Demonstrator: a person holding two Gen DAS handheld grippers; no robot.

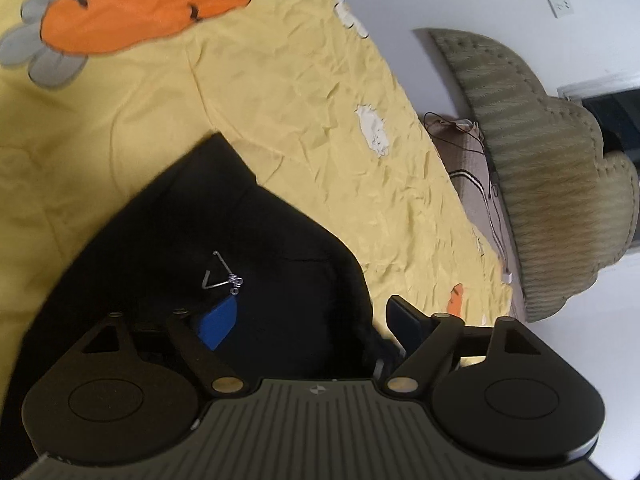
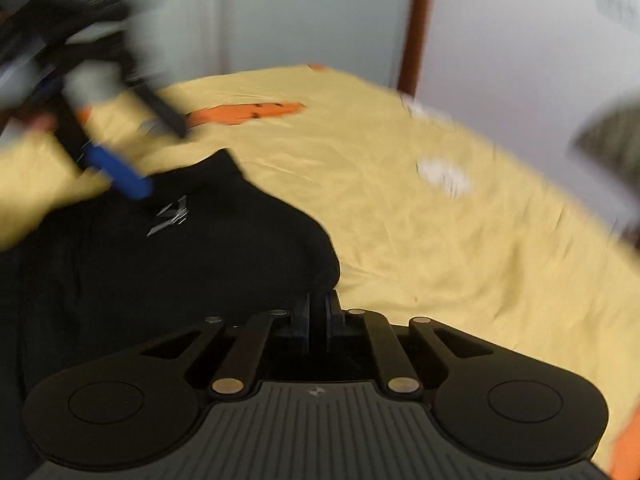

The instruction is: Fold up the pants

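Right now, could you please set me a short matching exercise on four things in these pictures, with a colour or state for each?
Things:
1. pants
2. bedspread
3. left gripper
4. right gripper

Colour or state:
a. jaws shut
b. yellow, with a carrot print
c. black, lying on the bed
d. jaws wide open

Pairs: 1-c, 2-b, 3-d, 4-a
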